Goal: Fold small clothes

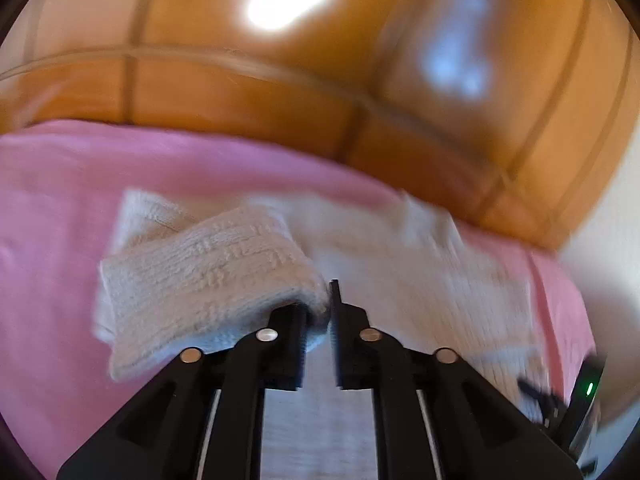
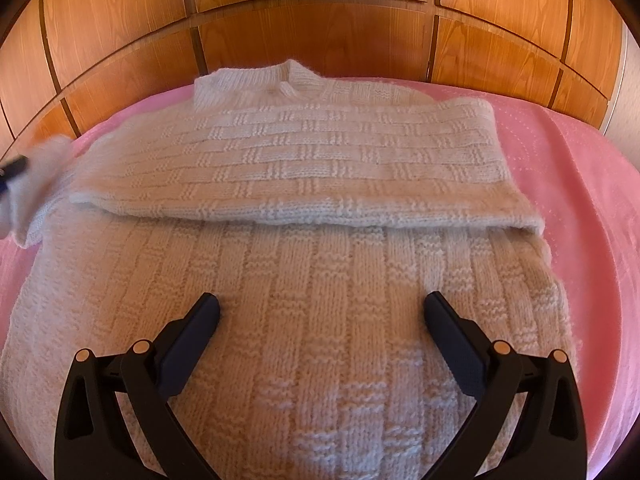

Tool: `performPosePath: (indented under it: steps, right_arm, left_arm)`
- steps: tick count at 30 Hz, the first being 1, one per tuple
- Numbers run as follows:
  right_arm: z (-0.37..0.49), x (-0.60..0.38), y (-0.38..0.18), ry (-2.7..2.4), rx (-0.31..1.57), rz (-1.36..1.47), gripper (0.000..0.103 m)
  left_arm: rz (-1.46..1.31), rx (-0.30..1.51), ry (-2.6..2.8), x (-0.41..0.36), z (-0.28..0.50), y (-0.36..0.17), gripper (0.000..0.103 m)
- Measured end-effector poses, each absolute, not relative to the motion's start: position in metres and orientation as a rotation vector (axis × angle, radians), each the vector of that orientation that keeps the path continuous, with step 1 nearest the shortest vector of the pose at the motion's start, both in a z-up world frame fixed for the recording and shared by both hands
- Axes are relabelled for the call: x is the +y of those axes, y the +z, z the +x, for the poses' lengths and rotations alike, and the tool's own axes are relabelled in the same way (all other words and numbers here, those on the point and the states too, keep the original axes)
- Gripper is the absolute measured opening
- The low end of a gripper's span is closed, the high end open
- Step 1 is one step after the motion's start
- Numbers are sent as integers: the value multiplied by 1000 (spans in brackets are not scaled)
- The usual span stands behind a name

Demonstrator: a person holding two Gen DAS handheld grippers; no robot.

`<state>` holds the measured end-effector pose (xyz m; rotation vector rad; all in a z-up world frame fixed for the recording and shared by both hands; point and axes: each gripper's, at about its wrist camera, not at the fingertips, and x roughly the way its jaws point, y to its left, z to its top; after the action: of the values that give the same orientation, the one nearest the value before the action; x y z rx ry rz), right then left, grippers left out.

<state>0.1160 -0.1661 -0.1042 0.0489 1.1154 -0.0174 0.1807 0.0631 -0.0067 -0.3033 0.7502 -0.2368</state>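
A cream hand-knitted sweater (image 2: pixel 304 208) with a raised basket-weave block pattern and a short ribbed collar lies flat on a soft pink quilted bedspread (image 2: pixel 580 184), in front of glossy orange-brown wooden panelling (image 2: pixel 320 32). One sleeve is folded across the chest as a thick, rounded band. The right claw (image 2: pixel 322 312), black plastic with flat pads, hangs over the lower body of the knit with its jaws spread wide and nothing between them. The left claw (image 1: pixel 318 312), seen through motion blur, has its jaws close together on the fuzzy ribbed cuff of the other sleeve (image 1: pixel 208 276), which drapes over one finger; whether the pads actually press the wool I cannot tell.
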Motion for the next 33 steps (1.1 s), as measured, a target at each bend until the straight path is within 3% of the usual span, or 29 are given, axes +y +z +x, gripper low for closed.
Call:
performPosePath:
  steps: [2, 4, 12, 14, 16, 22, 28, 30, 32, 33]
  right_arm:
    - [116, -168, -104, -14, 1113, 57, 101]
    - [115, -170, -103, -10, 1111, 69, 101]
    - [117, -168, -96, -11, 1106, 58, 99]
    - [120, -159, -85, 21, 1083, 37, 79]
    - [125, -140, -68, 106, 1057, 19, 72]
    - [131, -15, -32, 504, 949, -248, 68]
    - [136, 76, -54, 661, 910, -544, 66]
    - [141, 94, -70, 660, 921, -654, 53]
    - [147, 97, -79, 655, 949, -688, 18]
    - [151, 96, -78, 644, 956, -675, 11]
  left_arm:
    - [-295, 798, -265, 46, 178, -21, 34]
    - [-295, 805, -253, 45, 169, -29, 39]
    - [-301, 780, -187, 66, 111, -36, 39]
    - [-293, 773, -164, 71, 98, -41, 39]
    - [-301, 782, -157, 74, 94, -50, 39]
    - [-393, 791, -169, 84, 93, -64, 42]
    - [-459, 783, -199, 91, 93, -70, 42]
    - [-480, 779, -208, 93, 93, -72, 42]
    - [-492, 776, -215, 95, 91, -72, 42]
    - [-497, 775, -217, 96, 91, -73, 42]
